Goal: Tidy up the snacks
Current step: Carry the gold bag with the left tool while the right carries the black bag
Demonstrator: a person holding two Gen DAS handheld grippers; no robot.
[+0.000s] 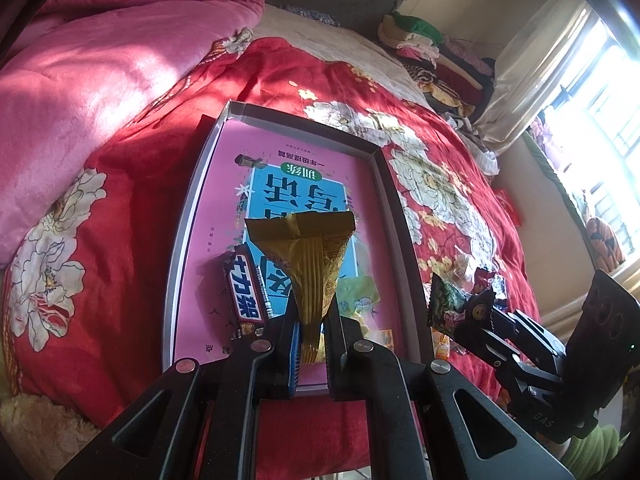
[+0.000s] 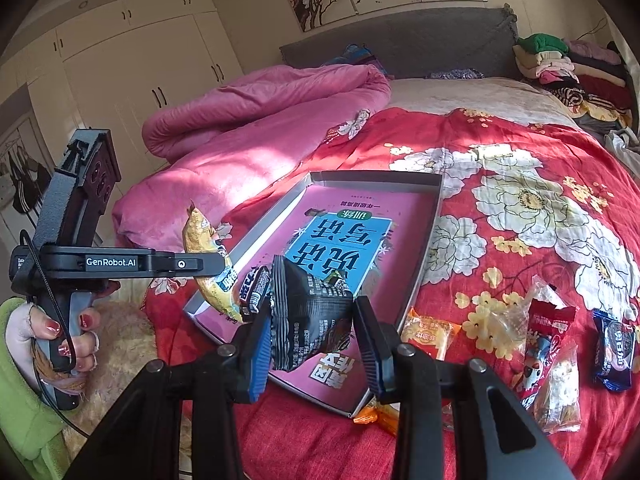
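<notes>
A shallow grey tray with a pink printed bottom lies on the red flowered bedspread. A brown chocolate bar rests in its near left part. My left gripper is shut on the crimped end of a gold snack packet, held over the tray's near end. In the right wrist view that gripper holds the yellow packet above the tray's near left corner. My right gripper is shut on a black snack bag over the tray's near edge, next to the chocolate bar.
Loose snacks lie on the bedspread right of the tray: an orange packet, a clear wrapper, a red packet, a dark blue one. A pink quilt is heaped at the far left; folded clothes are stacked by the headboard.
</notes>
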